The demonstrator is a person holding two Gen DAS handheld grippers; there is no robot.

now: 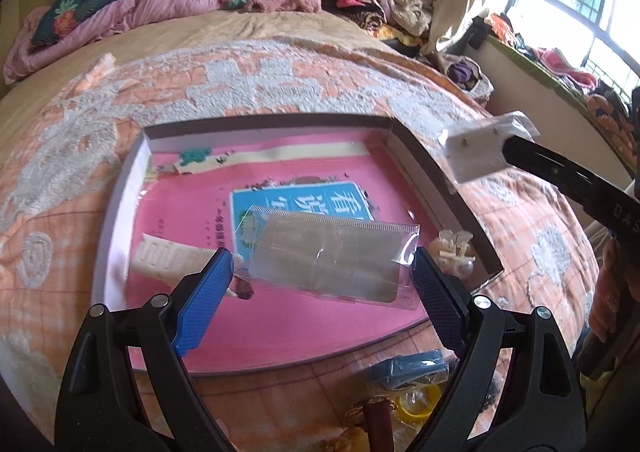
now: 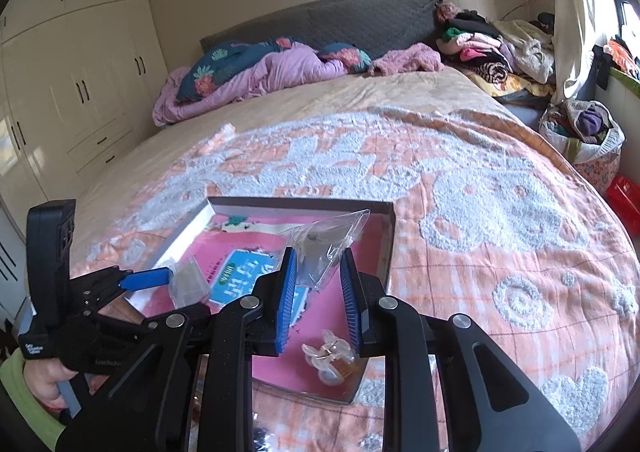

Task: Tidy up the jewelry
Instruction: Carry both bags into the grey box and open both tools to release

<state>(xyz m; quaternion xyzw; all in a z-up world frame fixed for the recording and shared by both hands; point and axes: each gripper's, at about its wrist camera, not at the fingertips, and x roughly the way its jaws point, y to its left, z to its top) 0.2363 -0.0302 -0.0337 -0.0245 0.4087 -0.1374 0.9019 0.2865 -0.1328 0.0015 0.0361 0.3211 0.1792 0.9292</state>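
Left gripper (image 1: 324,272): jaws set wide across a clear sleeve (image 1: 332,258) holding a grey card, pads at both short edges, apparently carrying it over the tray (image 1: 120,212). Right gripper (image 2: 318,292): jaws clamped on a clear pouch (image 2: 324,242) with a small dark piece inside; from the left wrist view, a white earring card showing at the pinched tip, just beyond the tray's far right wall.

Below both: shallow box tray on the bed (image 2: 500,220), pink-lined with a blue label in the middle. Already inside: a white strap-like piece (image 1: 168,256) at the left, a pale hair claw (image 2: 330,352) in the near right corner.

Outside, on the bedspread by the tray's near edge: a blue packet (image 1: 412,368), a yellow ring-shaped piece (image 1: 416,400), a dark brown item (image 1: 374,424), too blurred to name closer.

Progress, as a judgement: partway. Two things placed, two in hand poised over the tray and not yet set down, several left on the bedspread to gather.
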